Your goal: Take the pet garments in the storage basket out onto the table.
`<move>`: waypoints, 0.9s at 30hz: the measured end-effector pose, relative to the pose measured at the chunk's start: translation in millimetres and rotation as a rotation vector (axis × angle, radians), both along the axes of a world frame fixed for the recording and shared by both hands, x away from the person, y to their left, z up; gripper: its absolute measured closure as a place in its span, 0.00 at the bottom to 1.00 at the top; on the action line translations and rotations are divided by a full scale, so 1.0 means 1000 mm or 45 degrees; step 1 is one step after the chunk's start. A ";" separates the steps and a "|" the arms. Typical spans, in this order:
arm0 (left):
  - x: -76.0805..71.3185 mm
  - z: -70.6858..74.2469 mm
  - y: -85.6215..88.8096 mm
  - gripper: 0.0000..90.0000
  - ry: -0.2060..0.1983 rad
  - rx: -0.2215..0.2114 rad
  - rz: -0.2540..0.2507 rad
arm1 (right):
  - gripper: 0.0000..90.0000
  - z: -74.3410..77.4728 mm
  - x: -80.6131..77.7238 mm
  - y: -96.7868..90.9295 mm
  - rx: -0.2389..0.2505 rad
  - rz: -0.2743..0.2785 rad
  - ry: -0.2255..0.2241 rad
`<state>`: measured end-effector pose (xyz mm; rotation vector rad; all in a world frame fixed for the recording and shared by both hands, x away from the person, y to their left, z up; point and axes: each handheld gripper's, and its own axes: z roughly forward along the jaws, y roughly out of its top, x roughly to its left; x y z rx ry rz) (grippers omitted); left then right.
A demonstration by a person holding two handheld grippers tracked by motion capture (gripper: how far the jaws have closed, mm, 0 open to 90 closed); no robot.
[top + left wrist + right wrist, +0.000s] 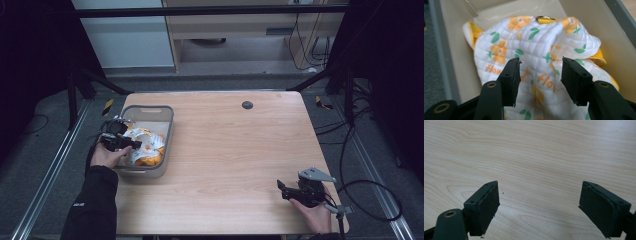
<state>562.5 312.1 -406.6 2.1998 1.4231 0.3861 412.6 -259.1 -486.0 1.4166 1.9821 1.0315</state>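
High view: we count one light wooden bench [235,150], one grey rectangular plastic bin [165,131] near its left edge, and one white quilted cloth with orange flowers and green leaves [145,147] bunched inside that bin. One small dark round disc [247,104] lies near the far edge of the bench. Two hand-held grippers are seen. The left hand-held gripper [131,144] hangs over the bin's left side, tips above the cloth; the left hand [106,156] grips it. The right hand-held gripper [281,189] sits near the bench's near right corner, well apart from the bin, in the right hand [315,212].

Left gripper view: we see the two black jaws parted to a moderate gap, nothing between them, the quilted cloth [536,52] just beyond. One metal ring [545,18] shows at the cloth's far edge. Bin walls [579,20] surround it.

Right gripper view: jaws spread wide, holding nothing, over bare wood [531,152].
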 end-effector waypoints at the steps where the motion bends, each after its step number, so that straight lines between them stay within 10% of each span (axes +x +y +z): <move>1: 0.001 -0.002 0.000 0.58 0.011 -0.008 0.008 | 0.18 0.000 0.000 0.000 0.000 0.000 0.003; 14: 0.004 -0.010 -0.001 0.85 0.072 -0.001 0.031 | 0.18 -0.001 0.001 0.001 -0.010 0.015 0.018; 27: -0.008 0.010 0.000 0.89 -0.014 -0.031 0.033 | 0.17 -0.001 0.001 0.001 -0.012 0.019 0.018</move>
